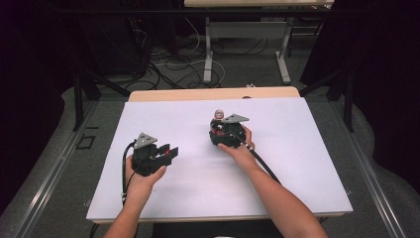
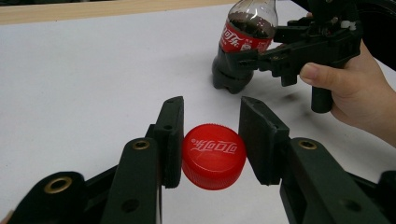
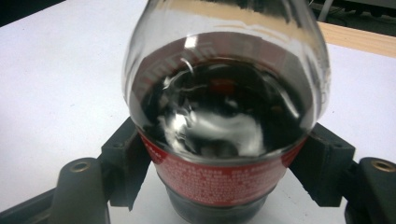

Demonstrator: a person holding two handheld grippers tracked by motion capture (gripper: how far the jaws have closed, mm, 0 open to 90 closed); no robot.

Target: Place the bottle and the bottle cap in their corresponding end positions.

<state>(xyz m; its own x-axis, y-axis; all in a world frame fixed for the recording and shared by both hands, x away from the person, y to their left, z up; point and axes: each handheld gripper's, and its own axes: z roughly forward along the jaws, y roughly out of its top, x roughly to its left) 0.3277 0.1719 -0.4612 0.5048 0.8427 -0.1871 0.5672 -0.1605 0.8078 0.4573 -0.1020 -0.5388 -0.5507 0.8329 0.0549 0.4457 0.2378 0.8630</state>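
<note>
A red bottle cap (image 2: 214, 156) sits sideways between the black jaws of my left gripper (image 2: 211, 107), which is shut on it just above the white table. From above, that left gripper (image 1: 166, 152) is at the left of the table, with a bit of the red cap (image 1: 171, 149) showing. A small cola bottle (image 3: 219, 107) with a red label stands uncapped and upright on the table. My right gripper (image 3: 224, 158) is shut on the bottle at label height. In the high view, the bottle (image 1: 217, 116) and right gripper (image 1: 219, 130) are at centre right. The left gripper view also shows the bottle (image 2: 245, 35).
A white sheet (image 1: 297, 148) covers the table, with a wooden strip (image 1: 213, 93) along its far edge. Beyond it lie loose cables (image 1: 168, 69) on the floor and the legs of another table (image 1: 208, 54). Dark curtains flank both sides.
</note>
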